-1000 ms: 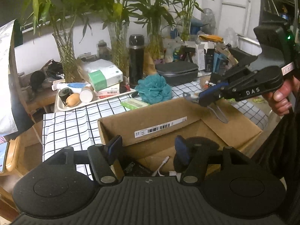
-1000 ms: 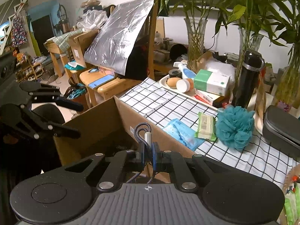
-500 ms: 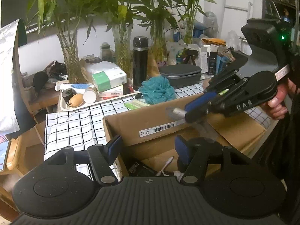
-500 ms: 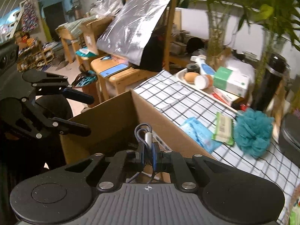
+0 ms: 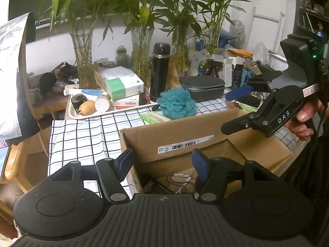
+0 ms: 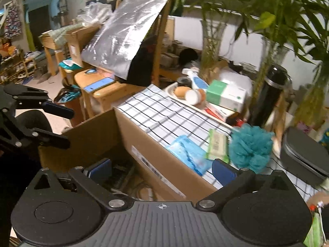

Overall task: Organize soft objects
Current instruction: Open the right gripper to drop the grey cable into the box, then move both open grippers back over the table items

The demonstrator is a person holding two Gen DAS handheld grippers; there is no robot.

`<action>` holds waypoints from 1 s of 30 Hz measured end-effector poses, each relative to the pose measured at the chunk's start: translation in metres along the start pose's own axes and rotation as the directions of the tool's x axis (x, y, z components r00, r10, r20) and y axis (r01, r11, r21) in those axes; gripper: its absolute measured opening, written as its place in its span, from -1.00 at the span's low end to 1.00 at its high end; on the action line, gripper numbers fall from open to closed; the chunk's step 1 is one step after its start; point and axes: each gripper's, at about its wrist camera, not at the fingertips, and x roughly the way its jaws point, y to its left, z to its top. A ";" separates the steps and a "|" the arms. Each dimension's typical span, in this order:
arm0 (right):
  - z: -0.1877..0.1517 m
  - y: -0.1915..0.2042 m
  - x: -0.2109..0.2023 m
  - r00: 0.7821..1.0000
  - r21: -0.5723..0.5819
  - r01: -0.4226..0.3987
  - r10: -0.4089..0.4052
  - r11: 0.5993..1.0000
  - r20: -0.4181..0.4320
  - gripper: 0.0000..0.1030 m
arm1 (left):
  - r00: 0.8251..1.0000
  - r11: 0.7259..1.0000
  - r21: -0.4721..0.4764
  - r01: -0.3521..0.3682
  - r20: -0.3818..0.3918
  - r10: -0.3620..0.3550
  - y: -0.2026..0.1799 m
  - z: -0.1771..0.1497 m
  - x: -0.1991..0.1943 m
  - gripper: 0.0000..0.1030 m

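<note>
Soft things remain: teal bath pouf [image 6: 251, 148] and blue pack [image 6: 187, 154] lie on my worktop [image 6: 150, 113] beside the box [image 6: 156, 156], cables inside. My right tongs [image 6: 162, 169] are opening, empty; left tongs [image 5: 162, 162] gape empty.

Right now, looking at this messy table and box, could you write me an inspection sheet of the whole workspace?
Surface: table with checked cloth.
Job's things: open cardboard box at the table edge; teal bath pouf, green wipes pack and blue soft pack lie on the cloth.
Clutter: tray of small containers, tissue box, black flask, grey case, plant vases.
Grippers: left hand-held gripper open and empty over the box; right hand-held gripper jaws opening, nothing between them.
Cables: a looped cable lies inside the box.
Surroundings: wooden chair, shelves, household clutter.
</note>
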 end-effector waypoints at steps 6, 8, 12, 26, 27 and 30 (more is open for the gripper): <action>-0.004 -0.010 -0.002 1.000 0.034 0.028 -0.028 0.999 0.003 1.00 | 1.000 0.998 -0.062 0.029 -0.001 -0.029 0.007 0.005 0.005 0.18; -0.003 -0.014 -0.003 0.999 0.060 0.038 -0.039 0.997 0.011 1.00 | 1.000 0.998 -0.058 0.023 0.004 -0.023 0.008 0.008 0.005 0.18; -0.002 -0.023 -0.002 0.996 0.118 0.084 -0.085 0.989 0.006 1.00 | 1.000 0.997 -0.070 0.010 0.018 -0.009 0.012 0.012 0.006 0.18; -0.004 -0.047 0.000 0.985 0.218 0.171 -0.168 0.961 -0.033 1.00 | 1.000 0.998 -0.053 -0.023 0.020 0.024 0.023 0.024 0.021 0.19; -0.004 -0.047 0.000 0.985 0.216 0.172 -0.169 0.961 -0.033 1.00 | 0.999 0.998 -0.056 -0.027 0.017 0.027 0.024 0.025 0.023 0.19; -0.004 -0.047 -0.001 0.985 0.218 0.170 -0.168 0.961 -0.031 1.00 | 0.999 0.997 -0.066 -0.038 0.001 0.039 0.028 0.029 0.026 0.18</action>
